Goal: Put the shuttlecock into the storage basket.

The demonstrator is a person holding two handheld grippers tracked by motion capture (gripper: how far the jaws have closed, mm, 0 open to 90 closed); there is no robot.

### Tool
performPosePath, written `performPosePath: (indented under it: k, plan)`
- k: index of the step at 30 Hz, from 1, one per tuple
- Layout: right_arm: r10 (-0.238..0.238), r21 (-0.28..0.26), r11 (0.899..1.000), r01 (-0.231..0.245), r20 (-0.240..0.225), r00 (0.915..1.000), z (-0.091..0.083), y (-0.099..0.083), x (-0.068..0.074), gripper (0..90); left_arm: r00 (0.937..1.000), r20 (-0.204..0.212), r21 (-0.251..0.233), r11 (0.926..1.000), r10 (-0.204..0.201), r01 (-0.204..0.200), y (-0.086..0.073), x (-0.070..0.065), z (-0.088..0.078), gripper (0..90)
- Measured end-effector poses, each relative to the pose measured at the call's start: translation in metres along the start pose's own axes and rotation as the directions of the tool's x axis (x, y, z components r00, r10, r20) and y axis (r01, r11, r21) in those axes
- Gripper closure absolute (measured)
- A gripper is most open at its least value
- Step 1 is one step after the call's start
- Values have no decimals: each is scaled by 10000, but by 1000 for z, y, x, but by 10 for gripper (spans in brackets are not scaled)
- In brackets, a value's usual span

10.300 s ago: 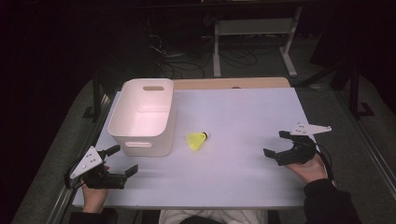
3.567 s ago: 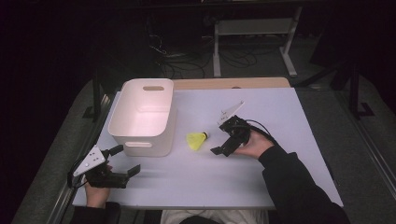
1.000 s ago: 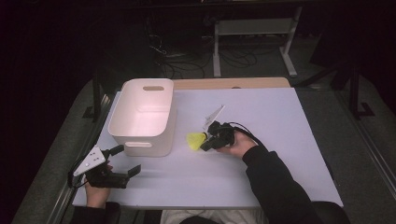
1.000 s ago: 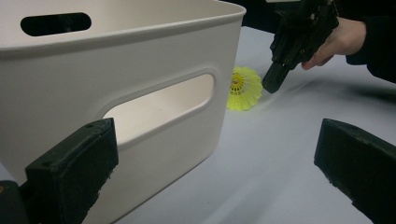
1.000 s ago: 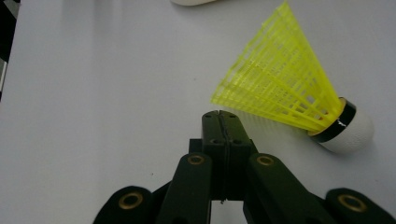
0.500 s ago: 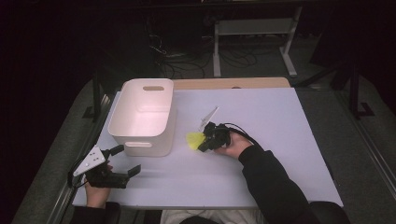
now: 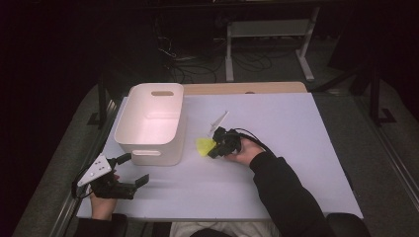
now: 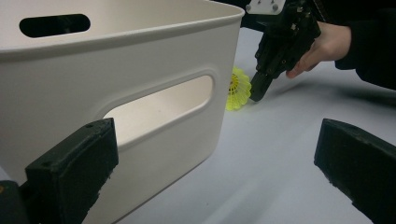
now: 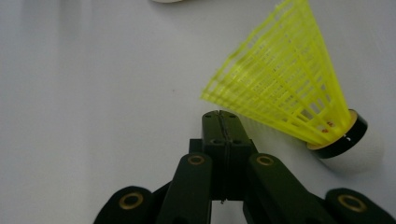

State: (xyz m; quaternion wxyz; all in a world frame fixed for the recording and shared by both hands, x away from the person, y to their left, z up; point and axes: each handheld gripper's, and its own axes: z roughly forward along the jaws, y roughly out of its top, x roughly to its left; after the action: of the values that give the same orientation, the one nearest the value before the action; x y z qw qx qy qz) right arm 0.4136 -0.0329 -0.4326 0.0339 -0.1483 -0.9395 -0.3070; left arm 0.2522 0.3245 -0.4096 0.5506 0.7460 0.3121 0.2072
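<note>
My right gripper [image 9: 220, 116] is clamped fully shut with nothing between the jaws, tip touching the skirt of the yellow shuttlecock [image 9: 299, 88] lying on the table [image 7: 296, 128] beside the white bin [image 7: 150, 123] — any nudge could roll it away.

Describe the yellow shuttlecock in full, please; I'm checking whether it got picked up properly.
The shuttlecock has a bright yellow, net-like plastic skirt flaring from a white rounded nose ringed by a black band. It lies on its side on the white table, just right of the white bin, apart from it. The right gripper has its jaws pressed together with nothing between them; its tip sits against the skirt's lower edge, so the shuttlecock is not gripped.
</note>
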Motion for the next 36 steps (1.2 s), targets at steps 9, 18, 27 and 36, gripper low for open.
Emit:
performPosePath:
  k: [9,18,27,36]
  plan:
    - [30,180,9998,-34,185,9998,2,8,-3,886,10000,11,-7,10000,-6,6,0,0,0,0]
    - [182,129,9997,-186,303,9994,4,12,-11,886,10000,27,1,10000,-6,6,0,0,0,0]
    - [378,135,9992,-384,470,9982,6,14,-19,886,10000,30,-1,10000,-5,5,0,0,0,0]
    - [705,-12,9975,-705,546,9960,8,13,-28,886,10000,39,-3,10000,-7,7,0,0,0,0]
